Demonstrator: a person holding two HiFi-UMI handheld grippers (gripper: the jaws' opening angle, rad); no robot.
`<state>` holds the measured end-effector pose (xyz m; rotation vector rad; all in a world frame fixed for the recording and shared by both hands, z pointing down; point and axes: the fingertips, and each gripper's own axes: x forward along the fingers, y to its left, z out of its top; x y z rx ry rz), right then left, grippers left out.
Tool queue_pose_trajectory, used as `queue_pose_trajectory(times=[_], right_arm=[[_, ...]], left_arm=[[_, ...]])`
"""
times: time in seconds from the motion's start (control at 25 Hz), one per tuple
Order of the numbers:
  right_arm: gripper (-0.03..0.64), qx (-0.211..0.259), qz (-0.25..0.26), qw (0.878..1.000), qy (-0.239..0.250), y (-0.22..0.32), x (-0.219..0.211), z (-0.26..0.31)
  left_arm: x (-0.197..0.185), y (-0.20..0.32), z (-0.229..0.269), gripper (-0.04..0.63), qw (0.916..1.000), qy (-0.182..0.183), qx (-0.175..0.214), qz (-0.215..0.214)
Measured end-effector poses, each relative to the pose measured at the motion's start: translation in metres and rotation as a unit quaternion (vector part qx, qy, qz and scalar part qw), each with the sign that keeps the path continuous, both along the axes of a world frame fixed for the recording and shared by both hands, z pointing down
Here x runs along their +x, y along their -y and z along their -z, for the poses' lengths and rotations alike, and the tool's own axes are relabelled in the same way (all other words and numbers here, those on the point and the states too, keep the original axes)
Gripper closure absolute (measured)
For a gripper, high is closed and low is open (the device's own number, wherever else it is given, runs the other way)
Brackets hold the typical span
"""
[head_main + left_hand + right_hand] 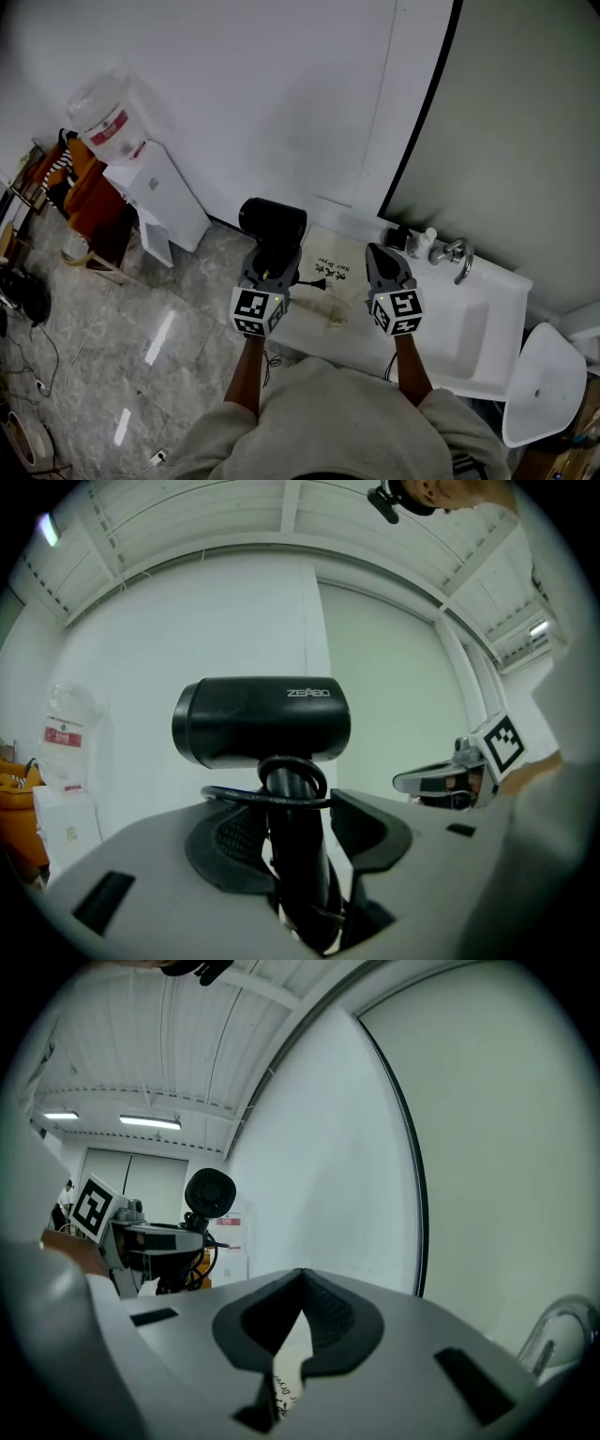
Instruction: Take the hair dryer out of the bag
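Observation:
My left gripper (271, 269) holds a black hair dryer (272, 225) upright by its handle, above the left end of the white counter (361, 230). In the left gripper view the dryer's barrel (262, 719) stands over the jaws, and the left gripper (296, 819) is shut on the handle, which has the black cord (274, 795) looped round it. A white cloth bag (330, 279) with black print lies flat on the counter between the grippers. My right gripper (378, 259) hangs above the bag's right side. Its tips (300, 1277) meet, and printed cloth (285, 1384) shows through the gap lower down.
A white sink basin (461, 330) with a chrome tap (452, 251) lies right of the bag. A white rounded lid (544, 384) stands at the far right. A water dispenser (159, 192) with its bottle (103, 117) stands against the wall at the left, with clutter beyond it.

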<state>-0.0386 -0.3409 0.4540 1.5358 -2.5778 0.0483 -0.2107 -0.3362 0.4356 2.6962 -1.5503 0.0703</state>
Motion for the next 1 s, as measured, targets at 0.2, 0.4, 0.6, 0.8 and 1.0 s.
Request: queue_pose_trajectory(times=[0.2, 0.4, 0.6, 0.8, 1.0], right_arm=[[0.618, -0.002, -0.006, 1.0, -0.007, -0.002, 0.006, -0.001], [0.618, -0.008, -0.008, 1.0, -0.011, -0.003, 0.008, -0.004], [0.618, -0.006, -0.009, 1.0, -0.016, -0.003, 0.009, -0.004], [0.618, -0.005, -0.008, 1.0, -0.028, -0.003, 0.009, -0.006], [0.618, -0.006, -0.005, 0.999, -0.032, -0.003, 0.006, -0.011]], left_arm=[[0.004, -0.002, 0.0, 0.393, 1.0, -0.002, -0.001, -0.002], [0.006, -0.004, 0.001, 0.393, 1.0, -0.002, -0.001, -0.003], [0.008, -0.005, 0.0, 0.393, 1.0, -0.002, -0.002, -0.004], [0.009, -0.005, -0.002, 0.393, 1.0, -0.002, -0.003, -0.004], [0.008, -0.005, -0.004, 0.393, 1.0, -0.001, -0.003, -0.004]])
